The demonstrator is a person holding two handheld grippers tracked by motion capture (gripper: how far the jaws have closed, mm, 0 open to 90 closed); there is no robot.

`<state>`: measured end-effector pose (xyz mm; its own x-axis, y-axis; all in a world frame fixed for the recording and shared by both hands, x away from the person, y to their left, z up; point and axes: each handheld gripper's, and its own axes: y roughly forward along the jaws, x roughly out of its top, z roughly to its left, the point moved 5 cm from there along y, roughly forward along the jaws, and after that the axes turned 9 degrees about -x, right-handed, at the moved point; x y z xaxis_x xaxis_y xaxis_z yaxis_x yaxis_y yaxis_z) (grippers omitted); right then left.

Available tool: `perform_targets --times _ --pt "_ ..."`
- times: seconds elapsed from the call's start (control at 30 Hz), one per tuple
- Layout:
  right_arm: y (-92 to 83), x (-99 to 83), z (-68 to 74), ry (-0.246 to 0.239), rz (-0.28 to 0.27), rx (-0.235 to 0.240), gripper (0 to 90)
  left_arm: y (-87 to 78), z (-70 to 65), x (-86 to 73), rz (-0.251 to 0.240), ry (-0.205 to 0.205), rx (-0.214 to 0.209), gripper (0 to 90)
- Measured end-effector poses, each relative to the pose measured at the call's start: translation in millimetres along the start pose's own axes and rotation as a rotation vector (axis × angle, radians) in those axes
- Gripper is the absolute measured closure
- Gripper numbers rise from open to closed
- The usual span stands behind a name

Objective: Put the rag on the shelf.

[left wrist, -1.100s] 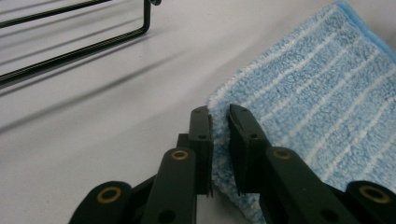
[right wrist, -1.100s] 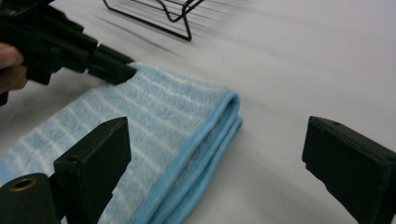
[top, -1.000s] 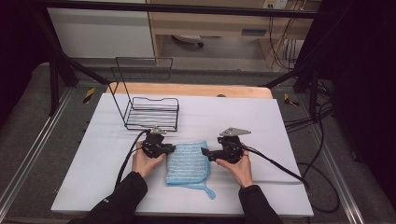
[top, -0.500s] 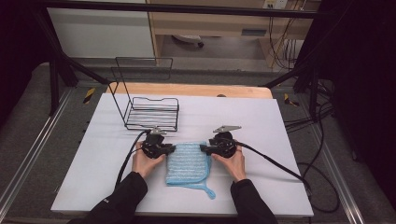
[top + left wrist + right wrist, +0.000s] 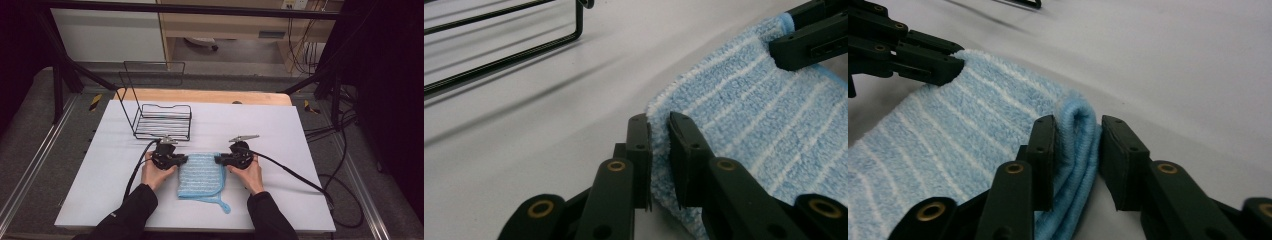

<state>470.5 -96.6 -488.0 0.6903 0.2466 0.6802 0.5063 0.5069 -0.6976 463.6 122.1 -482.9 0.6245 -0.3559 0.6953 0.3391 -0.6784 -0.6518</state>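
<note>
Two hand-held grippers: left (image 5: 659, 150) clamps blue cloth (image 5: 201, 175) edge; right (image 5: 1075, 160) closing around opposite fold.

cloth (image 5: 200, 175): light blue, white stripes, solid blue edging
wire rack (image 5: 162, 121): black
table (image 5: 280, 130): white
jaws: black

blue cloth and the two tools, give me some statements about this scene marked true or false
1. The blue cloth lies on the white table. True.
2. The left tool is clamped on an edge of the cloth. True.
3. The wire rack stands on top of the cloth. False: it stands on the table beyond the cloth, apart from it.
4. The right tool hangs high above the table with nothing between its jaws. False: it is low at the table, its jaws have just been closing, and the cloth's folded edge sits between them.
5. The cloth is red. False: it is light blue with pale stripes.
</note>
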Motion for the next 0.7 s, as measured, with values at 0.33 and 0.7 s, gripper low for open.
perform_targets --times 0.33,0.7 --pt "-4.6 0.3 2.5 0.033 0.008 0.009 77.0 -3.6 1.0 1.0 -0.015 -0.034 -0.027 82.6" --pt "-21.5 7.1 8.0 0.038 -0.051 0.038 77.8 -20.6 -3.7 7.9 -0.077 -0.026 -0.059 82.8"
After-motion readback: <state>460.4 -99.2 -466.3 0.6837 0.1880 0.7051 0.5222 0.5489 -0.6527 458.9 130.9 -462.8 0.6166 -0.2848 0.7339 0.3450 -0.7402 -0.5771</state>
